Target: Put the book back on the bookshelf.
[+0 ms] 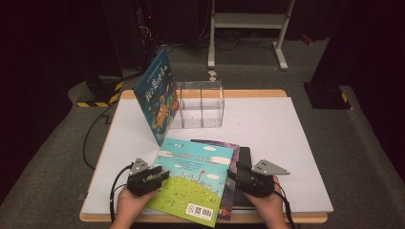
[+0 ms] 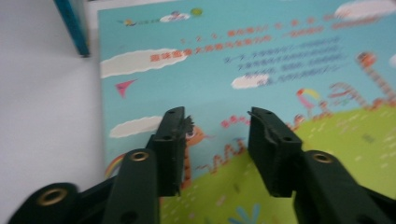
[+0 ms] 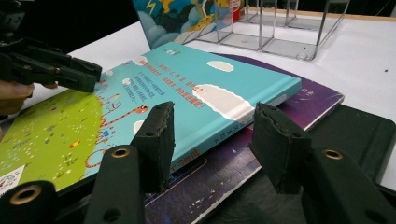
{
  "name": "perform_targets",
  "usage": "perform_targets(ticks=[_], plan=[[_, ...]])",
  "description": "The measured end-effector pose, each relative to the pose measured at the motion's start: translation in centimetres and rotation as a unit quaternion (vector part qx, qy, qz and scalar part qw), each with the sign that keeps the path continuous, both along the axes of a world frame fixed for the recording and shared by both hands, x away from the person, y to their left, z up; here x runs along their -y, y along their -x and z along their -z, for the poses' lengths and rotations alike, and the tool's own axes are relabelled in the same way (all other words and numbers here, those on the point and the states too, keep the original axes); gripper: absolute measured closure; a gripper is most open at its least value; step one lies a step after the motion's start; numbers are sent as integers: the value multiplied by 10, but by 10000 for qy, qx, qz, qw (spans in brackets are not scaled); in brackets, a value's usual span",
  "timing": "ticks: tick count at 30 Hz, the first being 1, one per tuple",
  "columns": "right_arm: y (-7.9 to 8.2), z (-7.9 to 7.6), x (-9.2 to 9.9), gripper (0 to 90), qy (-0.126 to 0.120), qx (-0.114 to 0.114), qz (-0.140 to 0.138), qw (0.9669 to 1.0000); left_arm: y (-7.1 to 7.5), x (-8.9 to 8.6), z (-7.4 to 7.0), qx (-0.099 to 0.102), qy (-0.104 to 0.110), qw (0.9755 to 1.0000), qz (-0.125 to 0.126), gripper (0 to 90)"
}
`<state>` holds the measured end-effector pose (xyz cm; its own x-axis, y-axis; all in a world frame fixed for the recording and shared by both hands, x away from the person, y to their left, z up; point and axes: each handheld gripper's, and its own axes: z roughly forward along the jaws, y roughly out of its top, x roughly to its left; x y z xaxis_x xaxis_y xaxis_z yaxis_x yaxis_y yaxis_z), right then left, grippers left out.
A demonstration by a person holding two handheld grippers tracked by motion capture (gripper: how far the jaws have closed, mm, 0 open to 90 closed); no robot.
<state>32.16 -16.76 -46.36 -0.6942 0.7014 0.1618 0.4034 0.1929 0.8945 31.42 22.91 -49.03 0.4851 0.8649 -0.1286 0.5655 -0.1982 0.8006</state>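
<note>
The turquoise picture book lies flat near the worktop's front edge, roughly mid-width, tilted so its barcode corner pokes toward that edge. It sits on top of a purple book, and that one rests on a black book at the bottom of the stack. Over at the turquoise cover's left edge, the left gripper hangs with its jaws parted above the green hill artwork, and in the left gripper view nothing is pinched between them: released. On the other side, the right gripper comes in at the stack's right edge; in the right gripper view its jaws stand apart, level with the turquoise book's spine edge and the purple cover below it, pads not pressing on anything, so released too. Farther back, toward the rear edge, a blue book stands tilted, leaning against the left wall of a clear divided organiser. The white worktop is bare to the right of the stack.
</note>
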Motion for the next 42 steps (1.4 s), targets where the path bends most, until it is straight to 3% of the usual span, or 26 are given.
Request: perform_targets(ticks=[3, 4, 5, 7, 8, 16, 21, 23, 30, 32, 34, 35, 37, 39, 42], plan=[[0, 0, 2, 485, -25, -8, 21, 10000, -4, -20, 6, -202, 373, 9983, -402, 452], [0, 1, 2, 485, -23, -14, 22, 10000, -4, -22, 8, -225, 394, 9979, -465, 426], [0, 1, 2, 485, -19, -34, 26, 10000, -4, -22, 11, -237, 362, 9981, -449, 413], [0, 2, 2, 484, 5, -48, 27, 10000, -4, -24, 15, -382, 703, 9960, -386, 406], [0, 2, 1, 485, 8, -58, 28, 10000, -5, -25, 15, -432, 775, 9953, -386, 433], [-2, 3, -1, 480, 47, -100, 58, 9999, -4, -22, 14, -565, 861, 9938, -415, 436], [-5, 4, 3, 469, 68, -171, 195, 9996, 2, -5, 14, -587, 911, 9941, -102, 443], [-6, 5, 6, 439, 180, -164, 439, 9987, 3, 2, 14, -614, 929, 9938, -32, 444], [-13, 2, 25, 440, -47, -147, 769, 9969, 9, 20, 14, -591, 1004, 9929, 224, 446], [-16, 1, 28, 442, -58, -129, 808, 9966, 11, 23, 14, -480, 942, 9939, 317, 447], [-19, 1, 29, 443, -53, -171, 817, 9965, 12, 20, 11, -183, 866, 9956, 323, 488], [-19, 2, 28, 454, 34, -181, 861, 9961, 11, 17, 7, -6, 876, 9959, 230, 493], [-20, 5, 26, 455, 255, -229, 961, 9948, 7, 10, -4, 441, 678, 9967, -75, 461], [-21, 8, 27, 455, 201, -302, 963, 9947, -3, 1, -18, 951, 417, 9937, -430, 469], [-20, 7, 29, 453, 85, -291, 936, 9952, -25, -12, -43, 1491, 325, 9845, -867, 448]])
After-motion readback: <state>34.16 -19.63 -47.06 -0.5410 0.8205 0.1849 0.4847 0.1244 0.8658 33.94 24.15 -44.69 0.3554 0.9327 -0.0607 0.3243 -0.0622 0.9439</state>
